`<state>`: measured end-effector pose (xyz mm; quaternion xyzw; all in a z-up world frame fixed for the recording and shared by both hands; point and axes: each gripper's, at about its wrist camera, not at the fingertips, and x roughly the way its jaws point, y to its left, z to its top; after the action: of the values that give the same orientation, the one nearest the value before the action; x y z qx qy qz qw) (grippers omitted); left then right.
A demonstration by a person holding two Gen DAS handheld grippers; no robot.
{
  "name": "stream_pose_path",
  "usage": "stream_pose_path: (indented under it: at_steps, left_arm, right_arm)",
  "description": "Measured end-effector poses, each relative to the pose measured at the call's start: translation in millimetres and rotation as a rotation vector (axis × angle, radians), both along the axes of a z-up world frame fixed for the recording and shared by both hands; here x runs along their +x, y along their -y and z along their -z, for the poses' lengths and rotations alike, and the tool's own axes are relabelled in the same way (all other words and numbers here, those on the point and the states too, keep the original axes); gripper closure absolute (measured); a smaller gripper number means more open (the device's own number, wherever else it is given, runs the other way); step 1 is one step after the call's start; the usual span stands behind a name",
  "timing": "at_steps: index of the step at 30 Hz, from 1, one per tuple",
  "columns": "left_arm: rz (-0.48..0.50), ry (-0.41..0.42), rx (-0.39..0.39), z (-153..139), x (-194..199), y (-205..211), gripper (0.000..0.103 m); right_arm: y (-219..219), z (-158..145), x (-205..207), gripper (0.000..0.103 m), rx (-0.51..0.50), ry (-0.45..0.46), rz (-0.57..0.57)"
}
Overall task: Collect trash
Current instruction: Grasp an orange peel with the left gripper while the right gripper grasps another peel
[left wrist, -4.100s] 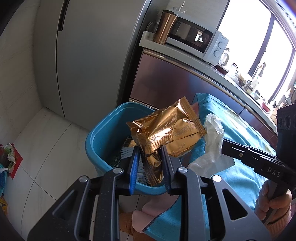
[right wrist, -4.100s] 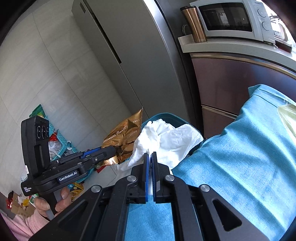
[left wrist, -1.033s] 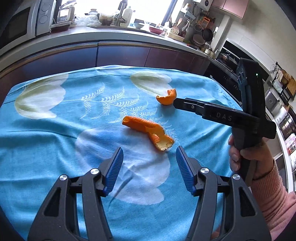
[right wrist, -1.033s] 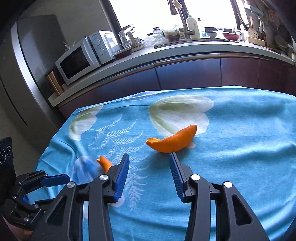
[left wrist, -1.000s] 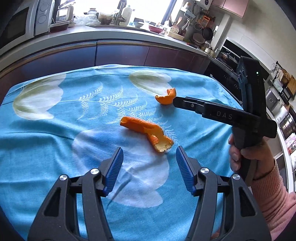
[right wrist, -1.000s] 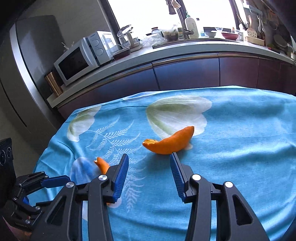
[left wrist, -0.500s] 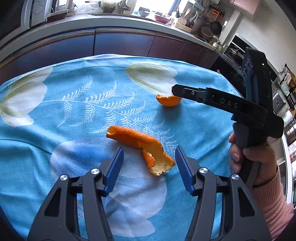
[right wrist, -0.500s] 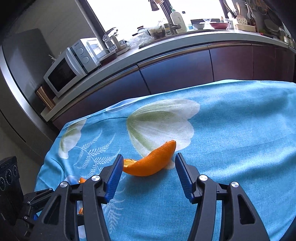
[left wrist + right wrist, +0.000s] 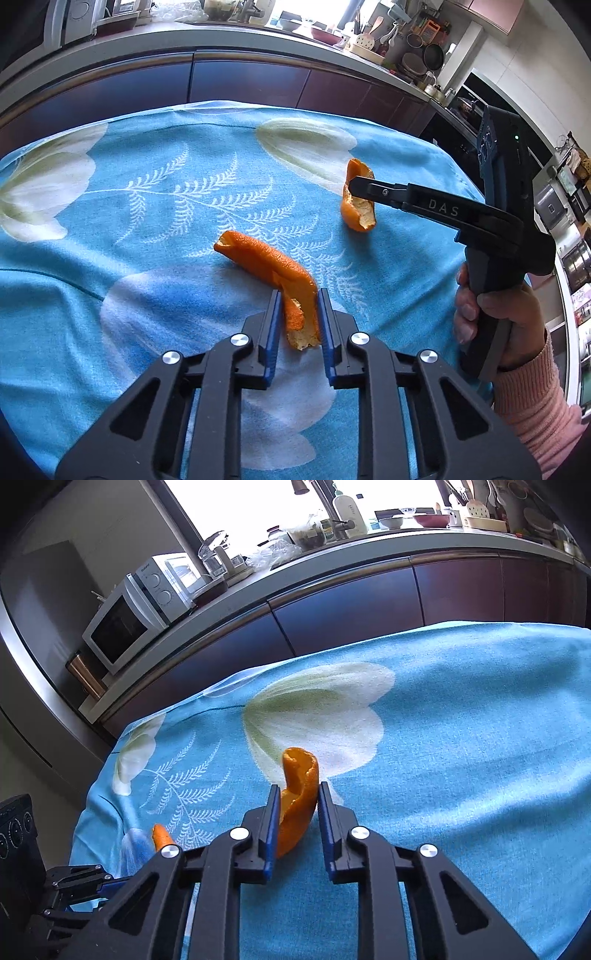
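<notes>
Both grippers have come down onto the blue flowered tablecloth [image 9: 147, 206], and their jaws have just been closing, each with a peel between them. Now the left gripper [image 9: 296, 314] is clamped on the near end of the long curved strip of orange peel [image 9: 273, 269]; its far end lies on the cloth. The right gripper [image 9: 295, 808] pinches the shorter curled piece of orange peel [image 9: 299, 794], which stands up on its edge.

I judge that both peels are very light, bendy and a little waxy, so they can fold or tear under strong pressure. Holding across the thickness near one end looks enough.

No trash container is visible in these views, so its content cannot be told.
</notes>
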<state>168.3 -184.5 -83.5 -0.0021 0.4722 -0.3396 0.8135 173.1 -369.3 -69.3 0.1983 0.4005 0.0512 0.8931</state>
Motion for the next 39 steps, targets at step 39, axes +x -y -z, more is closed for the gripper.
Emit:
stream_pose_path:
  at_steps: [39]
  left_arm:
    - [-0.020,0.130,0.092,0.0,-35.2,-39.3,0.084]
  right_arm:
    - [-54.0,1.0,-58.9,0.083,0.049,0.011,-0.144]
